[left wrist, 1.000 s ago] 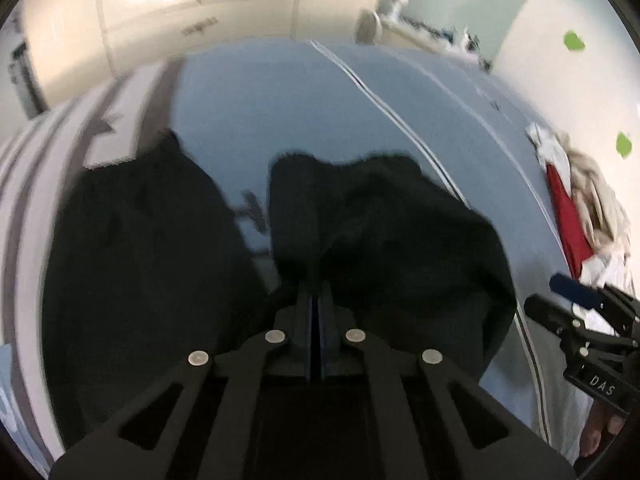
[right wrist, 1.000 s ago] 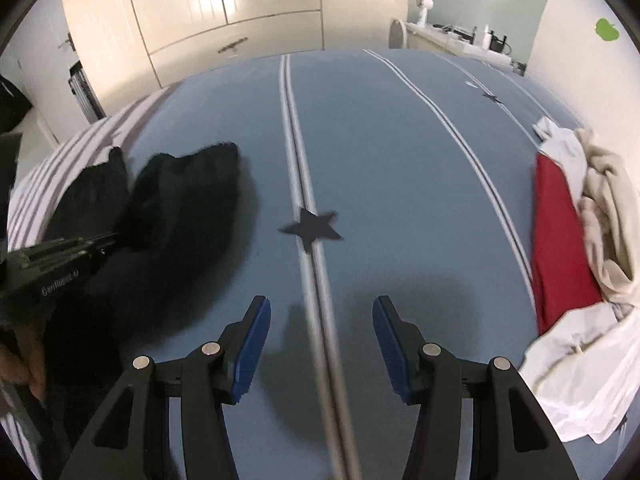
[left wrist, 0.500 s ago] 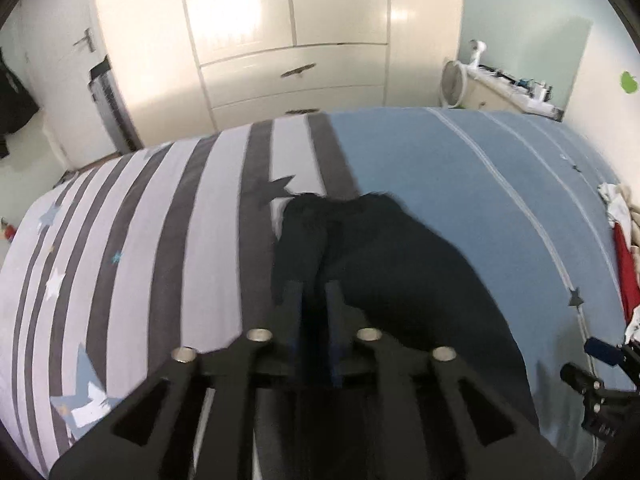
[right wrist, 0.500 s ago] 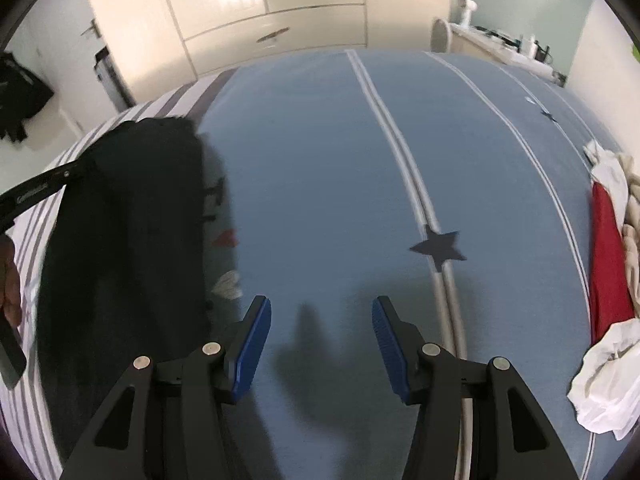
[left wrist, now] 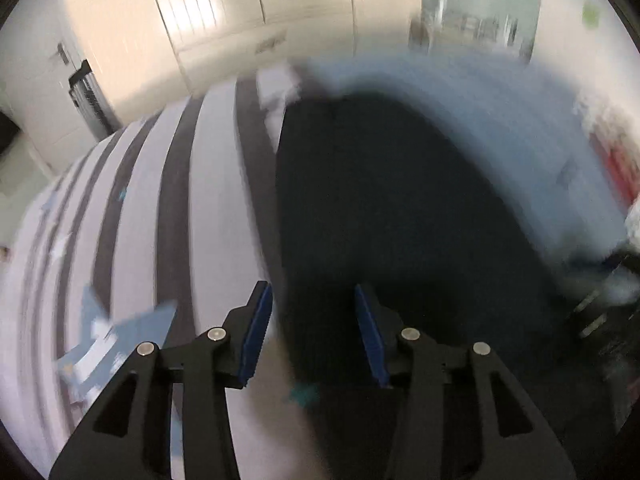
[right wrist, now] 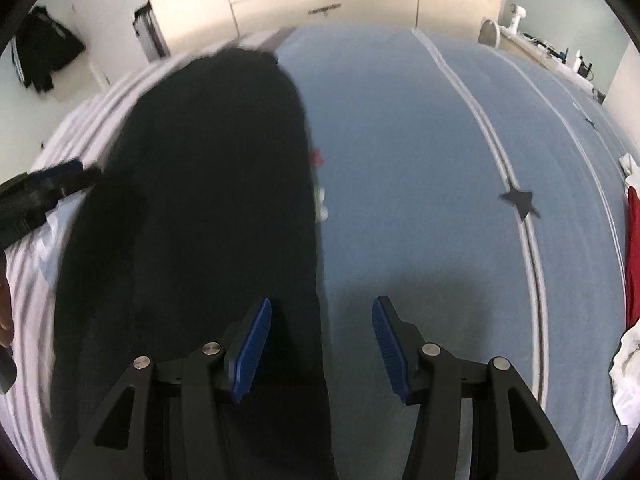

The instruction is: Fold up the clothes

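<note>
I am holding my left gripper, jaws just opening and pressing on nothing, and my right gripper, jaws apart, over the black garment lying on the bed.

Black garment, blue bedcover — white lines, grey-and-white striped sheet

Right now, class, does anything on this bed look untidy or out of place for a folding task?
Yes. At the bed's right edge a heap of clothes, red and white, lies crumpled and unfolded. The black garment lies spread lengthways across the striped and blue parts of the bed cover, not yet a neat fold. Nothing looks spilled or damaged.
</note>
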A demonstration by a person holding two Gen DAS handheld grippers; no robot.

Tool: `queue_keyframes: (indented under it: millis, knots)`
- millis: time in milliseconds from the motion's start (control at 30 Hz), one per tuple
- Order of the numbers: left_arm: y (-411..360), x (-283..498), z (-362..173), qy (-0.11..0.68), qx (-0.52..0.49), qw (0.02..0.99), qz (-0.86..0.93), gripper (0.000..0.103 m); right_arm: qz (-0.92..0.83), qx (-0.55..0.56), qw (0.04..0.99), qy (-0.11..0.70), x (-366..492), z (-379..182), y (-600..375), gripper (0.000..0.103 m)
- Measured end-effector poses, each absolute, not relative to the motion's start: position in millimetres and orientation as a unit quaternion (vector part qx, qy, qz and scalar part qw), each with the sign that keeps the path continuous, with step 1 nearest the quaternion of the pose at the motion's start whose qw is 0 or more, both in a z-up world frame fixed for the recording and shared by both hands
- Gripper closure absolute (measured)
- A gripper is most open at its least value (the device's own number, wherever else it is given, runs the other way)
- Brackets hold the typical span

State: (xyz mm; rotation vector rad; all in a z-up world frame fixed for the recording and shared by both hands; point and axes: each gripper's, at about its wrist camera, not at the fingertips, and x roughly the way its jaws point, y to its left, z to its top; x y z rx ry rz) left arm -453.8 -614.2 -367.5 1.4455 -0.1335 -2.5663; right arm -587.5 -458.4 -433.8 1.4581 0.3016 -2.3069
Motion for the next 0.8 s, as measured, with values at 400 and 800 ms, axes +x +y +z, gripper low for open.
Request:
queue_keyframes:
  millis: [400,800]
  knots:
    - [-568.8,-289.7,-301.6,0.119,0.447,0.001,-0.887,0.064,-0.84,0.479,0.248,0.065,-464.7,-377.9,-364.9,0.054]
    - [-558.4,-159.4,-351.9,0.132,0.476,0.176,-0.852,0.069,-0.844,0.512,0.158,0.036,-343.0,-415.4,-284.7,0.06]
